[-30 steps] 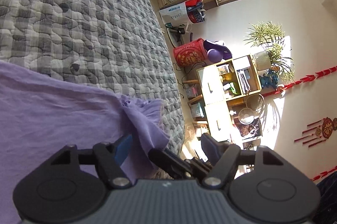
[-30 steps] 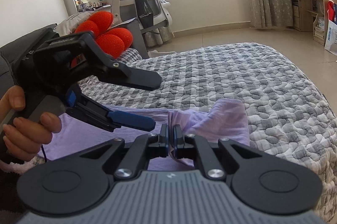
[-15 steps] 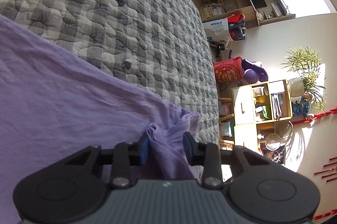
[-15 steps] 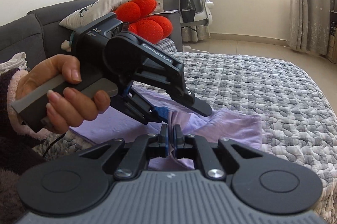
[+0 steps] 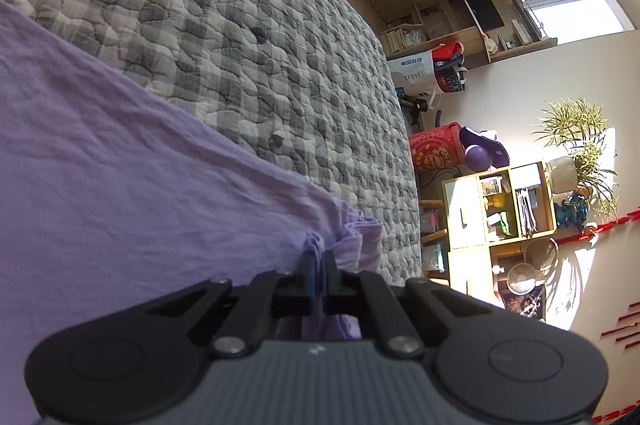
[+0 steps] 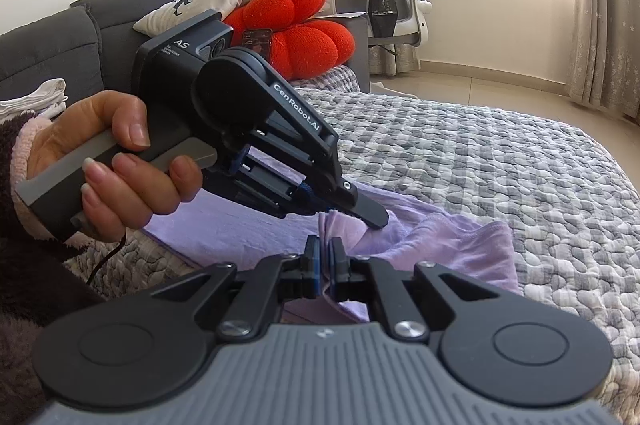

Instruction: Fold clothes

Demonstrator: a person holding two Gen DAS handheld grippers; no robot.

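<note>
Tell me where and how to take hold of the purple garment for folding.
Pinch the purple garment at its bunched corner edge, coming in low from the near side: the raised folds there fit between narrow jaws. Both the left gripper and right gripper are shut on it there.

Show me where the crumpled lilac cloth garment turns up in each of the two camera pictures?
Left wrist view: the crumpled lilac cloth garment fills the lower left.
Right wrist view: it lies mid-frame, ahead of the claws.
Shared landmark: the grey checked quilted bedspread under it.
</note>
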